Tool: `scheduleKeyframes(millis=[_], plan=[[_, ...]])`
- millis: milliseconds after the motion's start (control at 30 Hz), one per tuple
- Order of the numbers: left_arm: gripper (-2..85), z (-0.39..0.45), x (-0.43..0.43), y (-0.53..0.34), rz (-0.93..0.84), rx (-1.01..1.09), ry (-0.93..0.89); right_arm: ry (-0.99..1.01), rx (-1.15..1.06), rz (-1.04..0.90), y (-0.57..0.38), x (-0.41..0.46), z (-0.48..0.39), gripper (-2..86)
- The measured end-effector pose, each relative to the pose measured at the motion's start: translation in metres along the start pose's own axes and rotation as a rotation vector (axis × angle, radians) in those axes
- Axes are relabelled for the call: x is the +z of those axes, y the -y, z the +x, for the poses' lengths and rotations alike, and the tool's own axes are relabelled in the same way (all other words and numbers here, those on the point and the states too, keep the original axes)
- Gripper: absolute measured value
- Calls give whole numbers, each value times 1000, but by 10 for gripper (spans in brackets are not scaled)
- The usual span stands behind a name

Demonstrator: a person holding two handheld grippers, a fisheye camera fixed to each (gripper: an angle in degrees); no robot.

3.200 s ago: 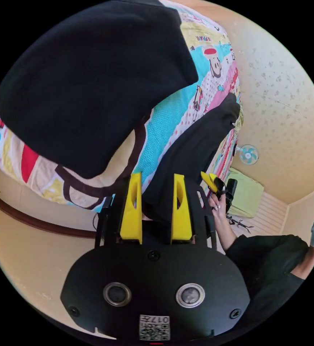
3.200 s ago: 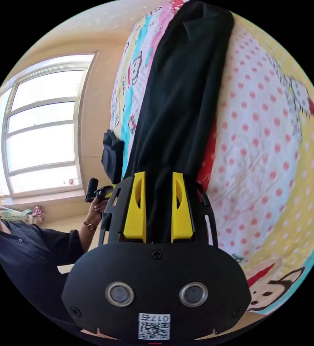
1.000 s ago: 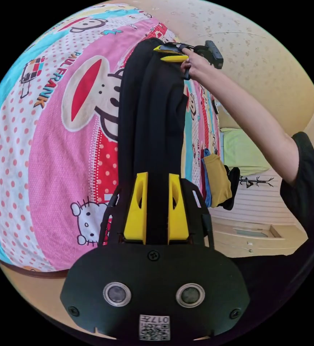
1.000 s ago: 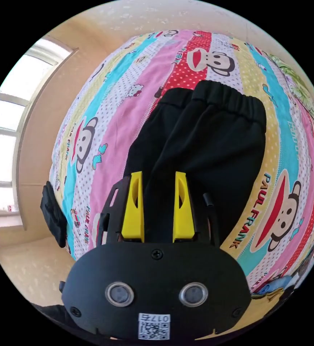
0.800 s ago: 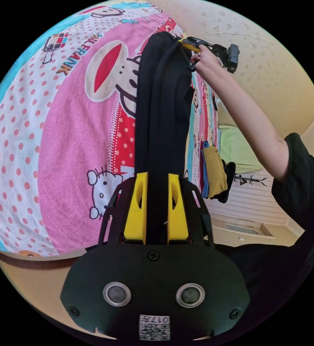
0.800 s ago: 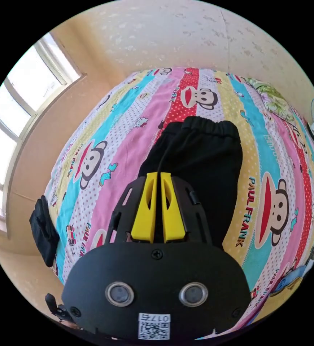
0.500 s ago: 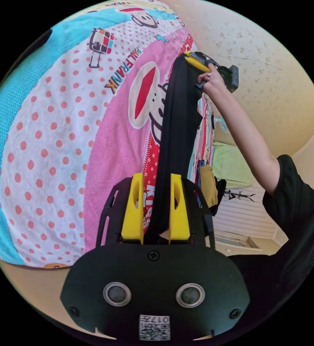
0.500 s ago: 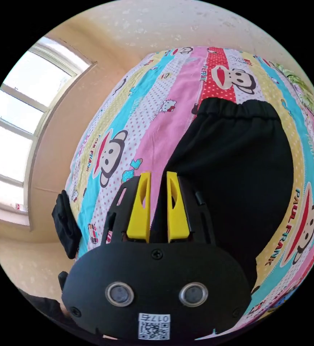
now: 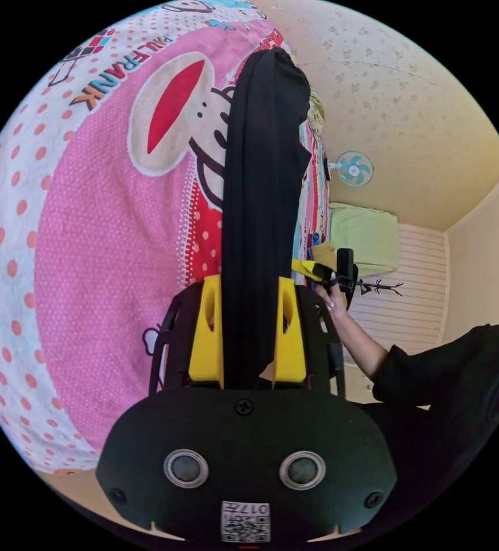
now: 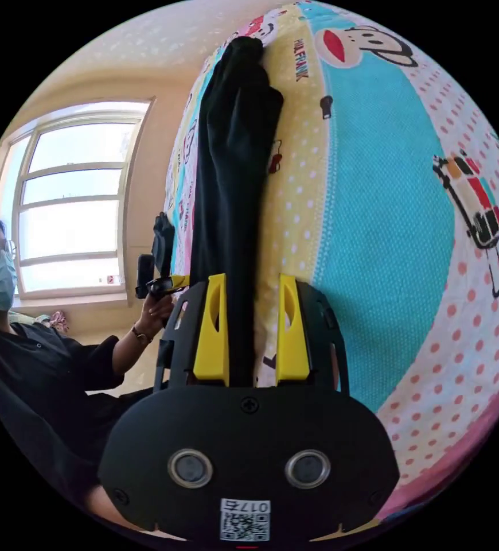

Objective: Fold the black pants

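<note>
**A:** so where are the black pants (image 9: 261, 189) right now?

**B:** lying on the bed (image 9: 106, 229), on that cartoon monkey sheet; in the left gripper view they're a long dark strip running from the jaws up across the pink and red bit; in the right gripper view the same pants (image 10: 232, 172) run along the yellow stripe beside the teal one, close to the bed's edge

**A:** and the grippers?

**B:** left gripper (image 9: 248, 336) has its 2 yellow jaws set apart with the cloth packed between them, touching both inner faces, so it looks clamped on the pants; right gripper (image 10: 252, 333) has its jaws apart too, but the fabric only hugs the left-hand jaw in that view and there's sheet showing between the cloth and the other jaw; I can't tell if it's actually pinching

**A:** can you see each one from the other side?

**B:** yeah; in the left gripper view the right gripper (image 9: 312, 270) sits just beside the pants, held in a hand (image 9: 332, 298); in the right gripper view the left gripper (image 10: 172, 282) is by the bed's edge near the window (image 10: 66, 206), held by the person in a dark top (image 10: 31, 367); too small there to read either one's jaws
</note>
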State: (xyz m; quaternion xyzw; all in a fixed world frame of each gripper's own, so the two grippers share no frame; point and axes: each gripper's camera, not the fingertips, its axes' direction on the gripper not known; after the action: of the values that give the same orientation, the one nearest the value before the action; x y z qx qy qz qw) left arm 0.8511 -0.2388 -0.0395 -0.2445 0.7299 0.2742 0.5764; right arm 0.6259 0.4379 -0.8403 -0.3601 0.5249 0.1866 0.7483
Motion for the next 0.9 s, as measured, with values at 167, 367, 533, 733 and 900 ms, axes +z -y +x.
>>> scheduleKeyframes(millis=[167,367,533,733,900], plan=[[136,-6,36,-28,-91,33,-31,225,27,-78,-92,33,14,111],[100,-13,68,-34,-171,3,-11,406,16,-97,-91,46,22,75],[44,7,74,-47,-199,27,-2,402,-134,-226,-97,24,-22,11],[41,112,29,-115,-26,267,-177,452,-405,-192,-172,-80,-143,-3],[40,248,-13,-193,171,557,-314,547,-668,-124,-245,-189,-253,-5]])
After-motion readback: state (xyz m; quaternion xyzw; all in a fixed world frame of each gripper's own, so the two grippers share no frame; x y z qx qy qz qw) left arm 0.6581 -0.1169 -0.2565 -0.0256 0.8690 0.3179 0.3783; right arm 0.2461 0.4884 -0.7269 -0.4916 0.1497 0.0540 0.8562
